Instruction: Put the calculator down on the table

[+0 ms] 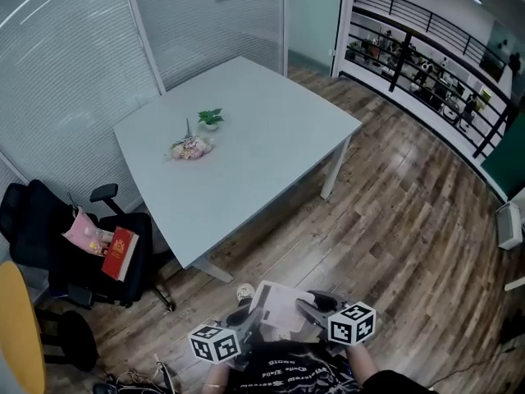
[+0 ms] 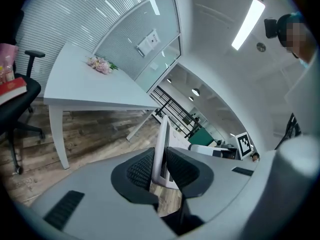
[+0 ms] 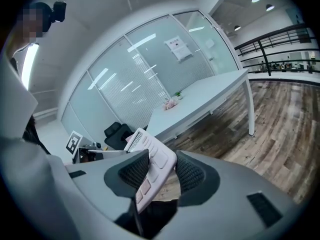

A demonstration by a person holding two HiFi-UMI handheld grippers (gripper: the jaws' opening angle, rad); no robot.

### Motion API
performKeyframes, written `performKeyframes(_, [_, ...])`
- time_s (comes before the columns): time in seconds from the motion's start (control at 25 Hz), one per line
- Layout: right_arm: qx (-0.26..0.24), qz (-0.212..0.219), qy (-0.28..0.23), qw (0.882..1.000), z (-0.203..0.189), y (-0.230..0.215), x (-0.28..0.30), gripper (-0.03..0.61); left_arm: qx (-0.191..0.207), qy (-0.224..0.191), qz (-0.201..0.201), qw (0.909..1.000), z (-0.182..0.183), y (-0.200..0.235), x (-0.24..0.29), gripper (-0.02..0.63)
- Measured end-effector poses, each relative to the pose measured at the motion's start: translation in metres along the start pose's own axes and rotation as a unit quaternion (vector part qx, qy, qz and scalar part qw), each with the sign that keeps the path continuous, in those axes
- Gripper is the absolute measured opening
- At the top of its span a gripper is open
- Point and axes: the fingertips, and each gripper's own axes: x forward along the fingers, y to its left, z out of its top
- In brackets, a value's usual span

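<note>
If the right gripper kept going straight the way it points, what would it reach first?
Probably the white table, whose near edge lies ahead beyond the held calculator; only wood floor shows between. Depth is unclear, so it might meet the floor first.

Desk (image 1: pixel 246 162): pale top, smooth and matt, no grain.

Floor (image 1: pixel 394 212) beside the desk: wood planks with mixed brown grain and a low satin sheen.

Partition (image 1: pixel 74 56) behind the desk: glass, finely lined, with light streaks on it.

Chair (image 1: pixel 41 220) left of the desk: black cloth, matt. The book (image 1: pixel 120 254) on it has a red cover with a slight gloss.

Calculator (image 3: pixel 155 156): smooth pale plastic, keys pinkish, soft shine.

Left gripper (image 2: pixel 161 166) and right gripper (image 3: pixel 157 171): grey shells, matt plastic by the look. Pads (image 3: pixel 192 174) are black, finely ribbed and dull.
</note>
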Motion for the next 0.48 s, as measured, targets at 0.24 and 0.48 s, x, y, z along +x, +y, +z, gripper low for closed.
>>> performKeyframes(0.24, [0.024, -0.039, -0.016, 0.999, 0.034, -0.024, 0.018, 0.175, 0.01, 0.022, -0.035, 0.9991, 0.042, 0.015, 0.035, 0.083])
performKeyframes(0.48, [0.026, -0.056, -0.042, 0.997, 0.088, -0.035, 0.057, 0.175, 0.049, 0.029, -0.058, 0.9967, 0.107, 0.038, 0.059, 0.083])
